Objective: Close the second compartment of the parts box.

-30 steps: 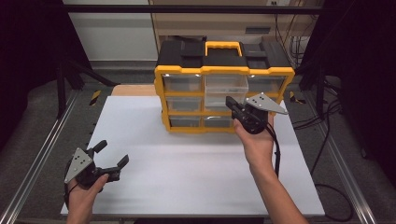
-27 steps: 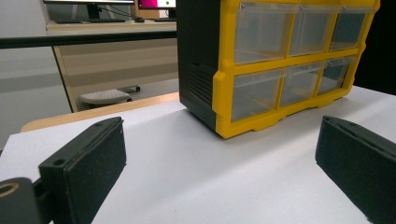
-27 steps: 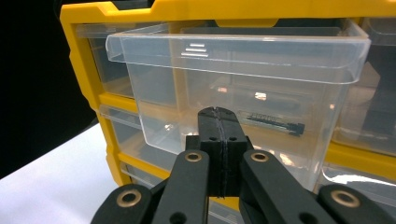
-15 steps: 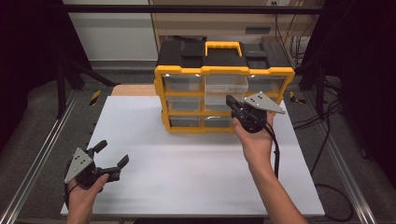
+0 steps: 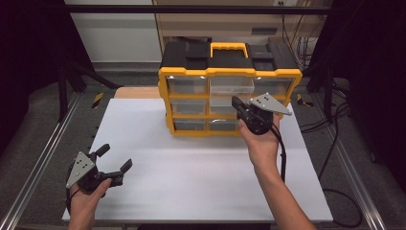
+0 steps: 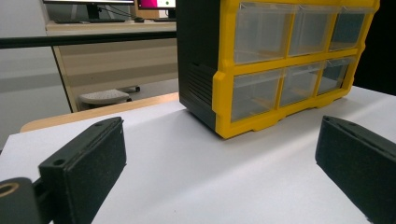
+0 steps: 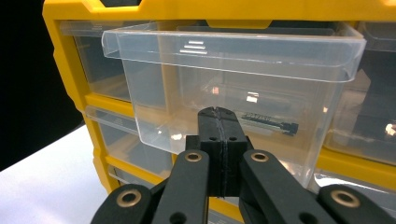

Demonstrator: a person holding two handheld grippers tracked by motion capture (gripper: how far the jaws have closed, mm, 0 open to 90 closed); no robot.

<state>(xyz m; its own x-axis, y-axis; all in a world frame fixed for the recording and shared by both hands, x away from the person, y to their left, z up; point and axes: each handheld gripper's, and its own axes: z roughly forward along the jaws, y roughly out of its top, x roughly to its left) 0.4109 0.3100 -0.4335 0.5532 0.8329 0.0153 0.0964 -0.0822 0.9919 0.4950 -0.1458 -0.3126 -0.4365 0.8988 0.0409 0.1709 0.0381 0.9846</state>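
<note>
A yellow and black drawer cabinet (image 5: 191, 103) stands at the back of the white table (image 5: 191, 177). Its top middle clear drawer (image 5: 231, 87) is pulled out a little. In the right gripper view this drawer (image 7: 233, 60) juts toward me, with a small dark part (image 7: 268, 122) lying inside. My right gripper (image 5: 236, 102) is shut, its tips (image 7: 218, 114) against the drawer's front with nothing between the jaws. My left gripper (image 5: 115, 158) rests open near the table's front left, and its wide-apart jaws (image 6: 222, 163) face the cabinet (image 6: 261, 70) from a distance.
Other clear drawers (image 7: 107, 56) sit closed around the pulled one. A metal rail (image 5: 43, 158) runs along the table's left side, and cables (image 5: 330, 158) trail off to the right. A bench (image 6: 107, 60) stands behind the table.
</note>
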